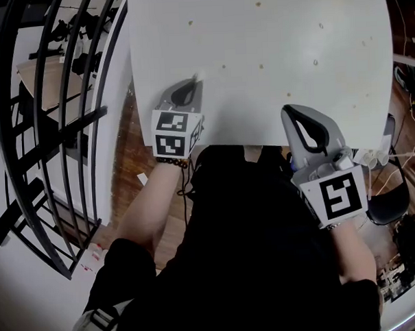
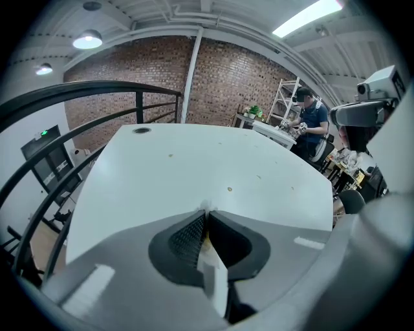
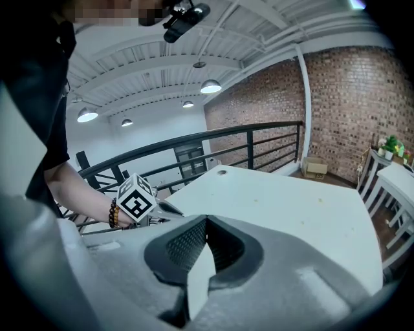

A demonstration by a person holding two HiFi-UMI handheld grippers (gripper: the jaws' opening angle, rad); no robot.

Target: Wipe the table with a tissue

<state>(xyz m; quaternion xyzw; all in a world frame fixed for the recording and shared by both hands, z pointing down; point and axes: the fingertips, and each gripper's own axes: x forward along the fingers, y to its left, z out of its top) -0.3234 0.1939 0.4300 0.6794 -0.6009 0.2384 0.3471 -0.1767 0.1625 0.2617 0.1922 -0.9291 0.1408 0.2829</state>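
Just a tiny white scrap of tissue (image 2: 207,206) pokes out of my left gripper (image 1: 192,82), which is pinched tight on it near the front edge of the speckled table (image 1: 291,41), and my right gripper (image 1: 288,111) sits closed and empty at that same edge.

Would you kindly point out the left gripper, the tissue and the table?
left gripper (image 1: 193,82), head view, between its shut fingertips
tissue (image 2: 207,205), left gripper view, white tuft past the jaw tips
table (image 1: 291,48), head view, bare white top
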